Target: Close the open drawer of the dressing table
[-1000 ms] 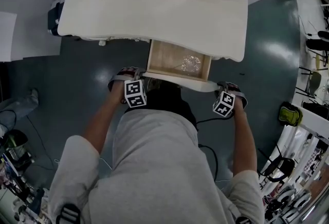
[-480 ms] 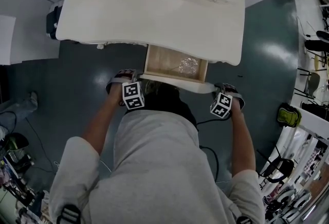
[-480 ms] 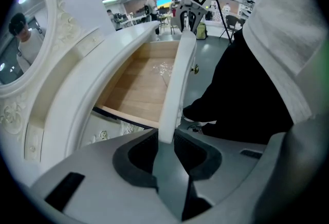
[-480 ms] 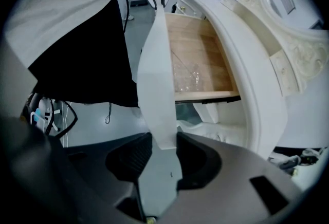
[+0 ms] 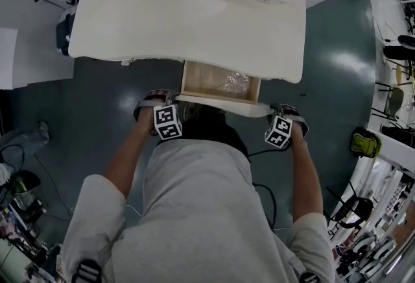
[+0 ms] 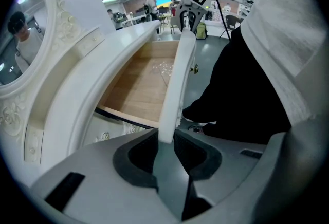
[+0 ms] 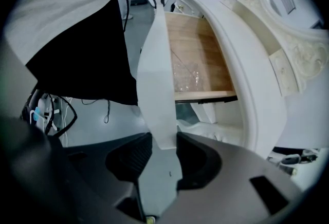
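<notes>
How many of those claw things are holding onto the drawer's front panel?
2. The left claw clamps the left end of the front panel. The right claw clamps its right end. No other claw is in view.

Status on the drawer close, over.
Left gripper and right gripper clamped on opposite ends of the drawer front. Drawer partly open under the dressing table. Clear crinkled plastic inside; nothing seen blocking.
</notes>
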The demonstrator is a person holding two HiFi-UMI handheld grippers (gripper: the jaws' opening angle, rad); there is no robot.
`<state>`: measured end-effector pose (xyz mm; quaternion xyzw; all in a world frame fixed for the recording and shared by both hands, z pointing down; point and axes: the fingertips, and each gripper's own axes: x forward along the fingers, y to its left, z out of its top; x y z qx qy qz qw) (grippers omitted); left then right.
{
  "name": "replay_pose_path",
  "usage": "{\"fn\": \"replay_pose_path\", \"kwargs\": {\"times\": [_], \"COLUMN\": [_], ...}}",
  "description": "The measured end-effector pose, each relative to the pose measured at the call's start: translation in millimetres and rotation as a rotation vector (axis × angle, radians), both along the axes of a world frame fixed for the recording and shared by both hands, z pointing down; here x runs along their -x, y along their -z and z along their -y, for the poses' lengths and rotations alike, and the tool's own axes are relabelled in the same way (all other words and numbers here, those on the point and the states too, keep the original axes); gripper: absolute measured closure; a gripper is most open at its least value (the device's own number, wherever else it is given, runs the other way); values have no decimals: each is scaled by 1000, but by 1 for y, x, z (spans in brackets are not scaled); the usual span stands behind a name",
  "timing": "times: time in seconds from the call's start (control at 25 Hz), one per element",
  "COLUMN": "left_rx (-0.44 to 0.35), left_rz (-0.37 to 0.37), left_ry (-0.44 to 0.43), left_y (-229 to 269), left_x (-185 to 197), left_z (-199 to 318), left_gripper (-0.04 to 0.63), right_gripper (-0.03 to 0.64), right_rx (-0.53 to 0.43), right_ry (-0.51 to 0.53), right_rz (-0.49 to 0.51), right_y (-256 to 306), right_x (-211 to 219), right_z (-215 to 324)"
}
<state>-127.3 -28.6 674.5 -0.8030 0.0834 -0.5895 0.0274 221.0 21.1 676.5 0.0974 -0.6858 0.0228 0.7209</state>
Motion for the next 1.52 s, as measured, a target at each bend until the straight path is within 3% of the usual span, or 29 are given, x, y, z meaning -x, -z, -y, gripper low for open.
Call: {"fn": "replay_pose_path", "kwargs": {"times": [1.52], "left_rx": [-19], "left_rz": [-3], "left_ry": [52], "left_y": [-3], "left_x": [-2], "left_z": [31], "left_gripper": [499], "right_gripper": [460], "right_rx": [-24], "right_ry": [4], "right_rz": [-18], "right_y": [0], "right_x": [-2], "right_z": [31]}}
